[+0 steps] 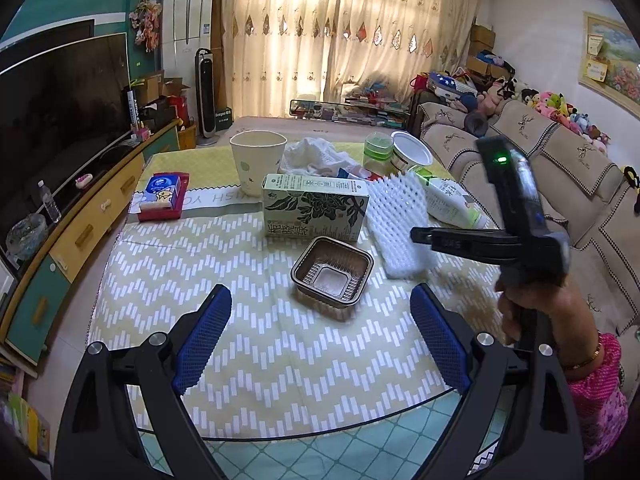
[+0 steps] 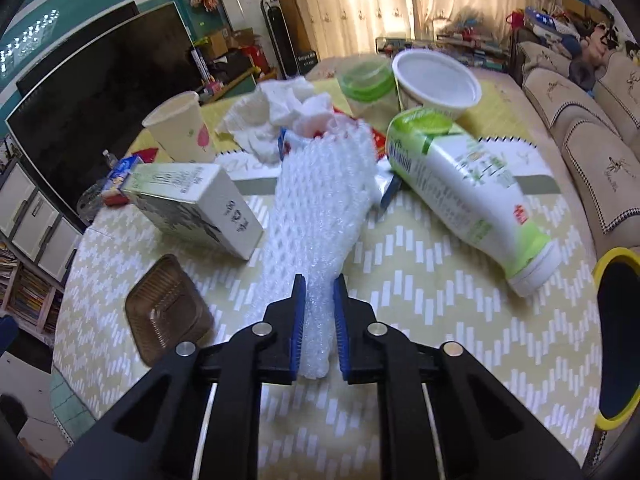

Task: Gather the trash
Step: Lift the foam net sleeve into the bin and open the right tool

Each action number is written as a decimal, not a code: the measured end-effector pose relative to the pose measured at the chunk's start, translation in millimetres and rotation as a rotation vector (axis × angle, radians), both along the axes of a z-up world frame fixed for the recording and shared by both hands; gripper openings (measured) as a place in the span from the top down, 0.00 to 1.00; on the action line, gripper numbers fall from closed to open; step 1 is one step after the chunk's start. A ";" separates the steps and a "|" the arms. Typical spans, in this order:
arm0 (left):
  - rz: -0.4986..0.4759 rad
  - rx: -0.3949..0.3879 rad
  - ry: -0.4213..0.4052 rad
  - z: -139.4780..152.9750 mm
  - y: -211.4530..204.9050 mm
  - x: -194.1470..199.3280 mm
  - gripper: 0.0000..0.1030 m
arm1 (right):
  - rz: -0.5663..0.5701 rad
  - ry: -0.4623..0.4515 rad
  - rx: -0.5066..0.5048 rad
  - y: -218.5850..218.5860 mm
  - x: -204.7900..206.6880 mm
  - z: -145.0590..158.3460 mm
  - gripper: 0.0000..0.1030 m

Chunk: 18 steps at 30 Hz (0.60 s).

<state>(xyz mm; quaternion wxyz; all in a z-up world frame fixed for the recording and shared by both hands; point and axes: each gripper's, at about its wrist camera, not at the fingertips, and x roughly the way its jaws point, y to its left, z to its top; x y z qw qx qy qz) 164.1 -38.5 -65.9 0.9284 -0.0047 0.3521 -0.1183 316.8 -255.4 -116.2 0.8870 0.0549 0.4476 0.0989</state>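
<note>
My right gripper [image 2: 319, 282] is shut on a white foam net sleeve [image 2: 320, 200], gripping its near end; in the left wrist view the sleeve [image 1: 394, 220] is lifted at an angle over the table. My left gripper [image 1: 320, 308] is open and empty, just in front of a brown plastic tray [image 1: 332, 270], also in the right wrist view [image 2: 168, 312]. A green-patterned carton [image 1: 314, 210] [image 2: 192, 204], a white-green bottle [image 2: 468, 196] [image 1: 448, 200], crumpled tissue [image 2: 280, 116] [image 1: 316, 154] and a paper cup [image 1: 258, 160] [image 2: 180, 128] lie on the table.
A yellow-rimmed bin [image 2: 618, 356] shows at the right edge. A white bowl [image 2: 436, 80], a green-lidded jar [image 2: 366, 84] and a red tissue box [image 1: 162, 196] stand on the chevron tablecloth [image 1: 240, 340]. A sofa [image 1: 560, 168] is at right, a TV [image 1: 60, 100] at left.
</note>
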 end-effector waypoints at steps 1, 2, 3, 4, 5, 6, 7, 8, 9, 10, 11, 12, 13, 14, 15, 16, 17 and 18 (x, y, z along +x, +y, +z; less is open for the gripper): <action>0.000 -0.001 0.002 -0.9 -0.9 0.2 0.13 | 0.002 -0.008 -0.002 -1.7 -4.3 2.3 0.88; -0.002 -0.001 0.003 -1.6 -2.2 0.2 0.13 | 0.005 -0.018 0.001 -3.7 -9.6 5.6 0.88; -0.005 -0.001 0.004 -1.9 -4.1 0.1 0.13 | 0.007 -0.026 0.009 -6.0 -14.6 8.9 0.88; -0.007 0.000 0.004 -2.3 -5.3 0.0 0.13 | 0.008 -0.033 0.014 -8.0 -19.5 12.0 0.88; -0.011 0.001 0.004 -2.8 -7.2 -0.1 0.13 | 0.008 -0.045 0.019 -11.1 -26.1 16.2 0.88; -0.013 0.002 0.004 -3.4 -8.6 -0.6 0.13 | 0.007 -0.056 0.022 -14.4 -31.5 19.8 0.88; -0.017 0.004 0.006 -4.1 -11.1 -0.6 0.13 | 0.005 -0.069 0.028 -18.1 -37.5 23.8 0.88; -0.019 0.005 0.006 -4.0 -12.8 -1.0 0.13 | 0.002 -0.080 0.035 -22.3 -43.9 28.0 0.88; -0.021 0.007 0.008 -4.7 -15.2 -0.8 0.13 | -0.004 -0.094 0.042 -27.7 -51.0 32.7 0.88; -0.023 0.008 0.009 -5.3 -16.6 -0.8 0.13 | -0.010 -0.104 0.044 -32.8 -58.4 36.7 0.88; -0.026 0.009 0.009 -5.6 -18.4 -0.9 0.13 | -0.020 -0.117 0.044 -39.2 -65.2 40.9 0.88; -0.028 0.010 0.010 -5.9 -20.2 -0.7 0.13 | -0.031 -0.130 0.041 -45.5 -71.1 44.5 0.88; -0.032 0.011 0.010 -5.9 -22.6 -0.1 0.13 | -0.053 -0.147 0.031 -54.9 -78.6 48.9 0.88; -0.035 0.012 0.011 -6.1 -25.0 -0.1 0.13 | -0.078 -0.160 0.020 -64.4 -84.3 52.1 0.88; -0.038 0.013 0.011 -5.9 -26.4 0.0 0.13 | -0.101 -0.169 0.012 -72.0 -88.8 54.2 0.88; -0.041 0.015 0.011 -6.1 -29.2 -0.2 0.13 | -0.145 -0.179 0.004 -88.3 -95.3 56.6 0.88; -0.044 0.017 0.011 -6.9 -31.2 -0.3 0.13 | -0.173 -0.183 0.000 -97.8 -96.6 56.9 0.88; -0.046 0.019 0.011 -7.2 -33.3 -0.5 0.13 | -0.222 -0.186 -0.008 -115.6 -101.1 57.1 0.88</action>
